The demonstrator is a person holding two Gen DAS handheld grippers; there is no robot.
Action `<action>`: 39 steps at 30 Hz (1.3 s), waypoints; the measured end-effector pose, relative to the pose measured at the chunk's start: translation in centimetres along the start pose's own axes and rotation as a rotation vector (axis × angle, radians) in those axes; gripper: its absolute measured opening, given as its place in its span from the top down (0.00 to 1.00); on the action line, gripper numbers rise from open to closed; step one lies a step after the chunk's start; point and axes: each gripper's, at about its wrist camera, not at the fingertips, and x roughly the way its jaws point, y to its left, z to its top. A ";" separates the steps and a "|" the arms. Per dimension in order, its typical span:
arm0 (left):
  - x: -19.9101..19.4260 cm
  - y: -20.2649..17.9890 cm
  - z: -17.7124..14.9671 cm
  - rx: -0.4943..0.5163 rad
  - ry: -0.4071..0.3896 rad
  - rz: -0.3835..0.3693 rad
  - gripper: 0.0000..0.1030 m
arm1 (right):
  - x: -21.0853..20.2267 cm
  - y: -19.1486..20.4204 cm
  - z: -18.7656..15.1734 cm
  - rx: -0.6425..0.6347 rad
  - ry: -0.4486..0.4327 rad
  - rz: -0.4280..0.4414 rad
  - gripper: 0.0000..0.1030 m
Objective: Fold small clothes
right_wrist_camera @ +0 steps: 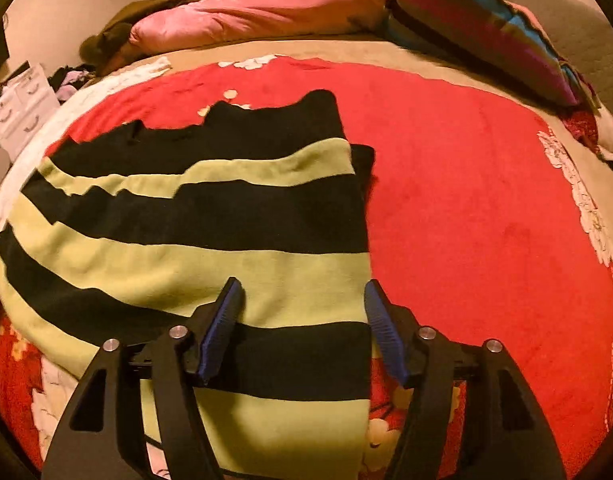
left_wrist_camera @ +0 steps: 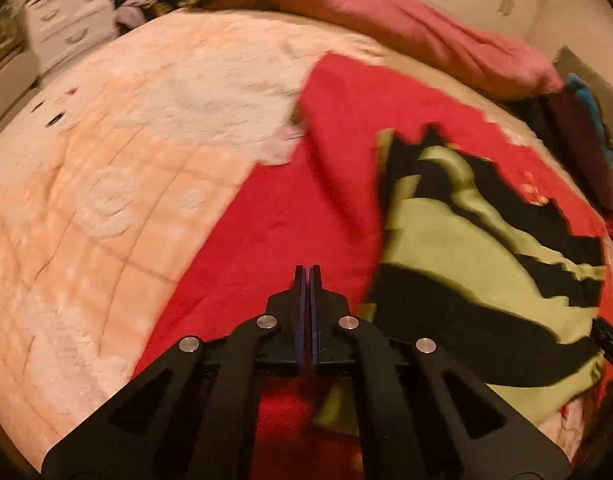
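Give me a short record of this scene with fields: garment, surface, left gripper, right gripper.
garment: striped black and green top, lying spread out, partly folded
surface: red blanket on a bed
left gripper: shut, empty, above the red blanket beside the top
right gripper: open, over the top's right edge, holding nothing

Left wrist view is looking forward past the left gripper (left_wrist_camera: 306,276), hovering low over the red blanket (left_wrist_camera: 338,132), facing the peach quilt (left_wrist_camera: 86,184) and drawers (left_wrist_camera: 66,20); frame is blurring. Right wrist view is looking past the right gripper (right_wrist_camera: 304,292), sitting close above the striped top (right_wrist_camera: 226,256), facing the pink pillow (right_wrist_camera: 266,12). Both views are sharing the top (left_wrist_camera: 446,240), blanket (right_wrist_camera: 486,208), pillow (left_wrist_camera: 406,28) and drawers (right_wrist_camera: 18,108).
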 end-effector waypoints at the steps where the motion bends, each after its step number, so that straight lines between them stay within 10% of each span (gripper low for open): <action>1: -0.1 1.0 0.0 -0.062 0.005 -0.049 1.00 | -0.2 -0.1 0.1 0.023 0.002 0.007 0.39; 7: -4.0 1.7 0.8 -0.114 -0.117 -0.093 0.99 | -3.7 0.1 -0.2 0.034 -0.074 0.040 0.35; 14: -7.1 -5.5 -0.5 0.192 -0.178 0.020 0.70 | -7.3 2.2 -1.5 -0.001 -0.116 0.114 0.32; 39: -6.3 -11.5 -6.4 0.334 0.012 -0.128 0.49 | -9.4 6.9 -2.5 -0.068 -0.115 0.154 0.27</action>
